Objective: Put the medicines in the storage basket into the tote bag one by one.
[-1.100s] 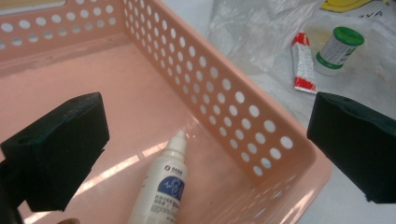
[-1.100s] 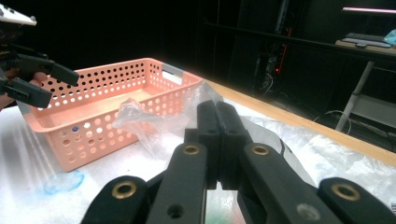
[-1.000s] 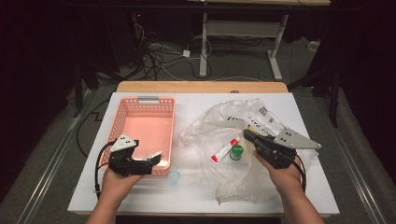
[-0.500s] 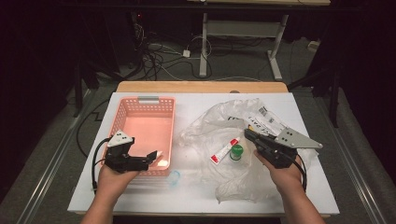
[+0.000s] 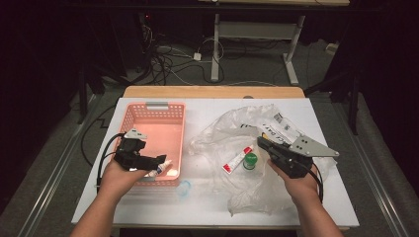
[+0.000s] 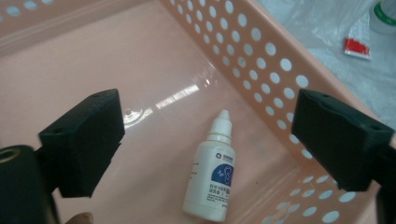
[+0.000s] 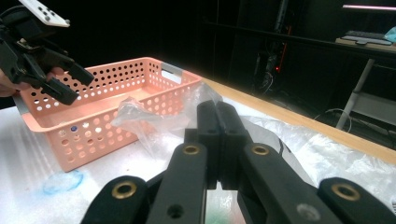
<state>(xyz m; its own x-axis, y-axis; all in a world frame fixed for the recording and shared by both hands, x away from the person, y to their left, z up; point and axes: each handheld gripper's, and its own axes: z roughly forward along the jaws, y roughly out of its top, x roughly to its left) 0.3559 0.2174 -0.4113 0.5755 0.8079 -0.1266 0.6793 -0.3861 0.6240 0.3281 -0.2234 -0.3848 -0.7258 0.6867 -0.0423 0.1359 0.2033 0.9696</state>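
Note:
A small white dropper bottle (image 6: 210, 182) lies on its side on the floor of the pink perforated basket (image 5: 158, 105), near its front right corner (image 5: 162, 169). My left gripper (image 5: 159, 163) hovers over it, open. Its jaws have just been closing a little, and the bottle lies below them untouched (image 6: 212, 133). My right gripper (image 5: 263, 144) is shut on the film of the clear plastic bag (image 5: 232, 131), which tents up at the jaw tips (image 7: 218, 140). Inside the bag lie a red-and-white tube (image 5: 236, 161) and a green-capped item (image 5: 250, 160).
A clear round cap (image 5: 184, 187) rests on the white table in front of the basket. The crumpled bag spreads over the table's right half. A wooden strip (image 5: 212, 92) edges the far side, with a dark floor, cables and desk legs beyond.
My left gripper has pulled back to the left and lifted slightly over the basket's front corner. The bottle stays on the basket floor. The right hand has kept still.

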